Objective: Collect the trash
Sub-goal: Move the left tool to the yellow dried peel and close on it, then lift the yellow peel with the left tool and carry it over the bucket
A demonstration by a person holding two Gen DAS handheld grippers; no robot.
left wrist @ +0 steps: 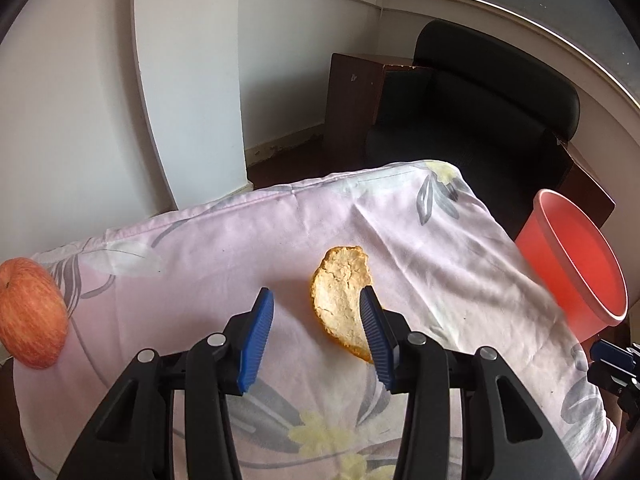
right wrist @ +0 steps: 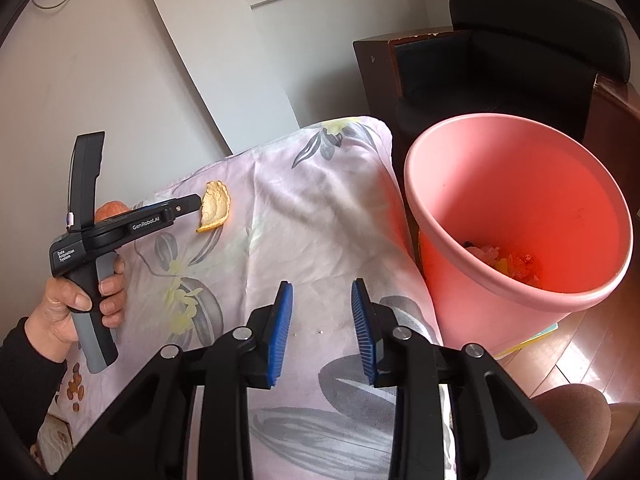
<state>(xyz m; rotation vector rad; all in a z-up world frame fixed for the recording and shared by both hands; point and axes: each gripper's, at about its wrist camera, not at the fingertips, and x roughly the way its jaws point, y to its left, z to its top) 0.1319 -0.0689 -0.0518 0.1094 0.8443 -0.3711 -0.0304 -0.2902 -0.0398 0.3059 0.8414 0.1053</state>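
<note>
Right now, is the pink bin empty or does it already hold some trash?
Not empty. The pink bin holds scraps at its bottom, yellow and orange bits, low below the rim. What they are exactly cannot be told.

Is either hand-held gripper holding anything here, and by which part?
Nothing is held. The left hand-held gripper is open beside the orange peel on the cloth; the right hand-held gripper is open and empty.
</note>
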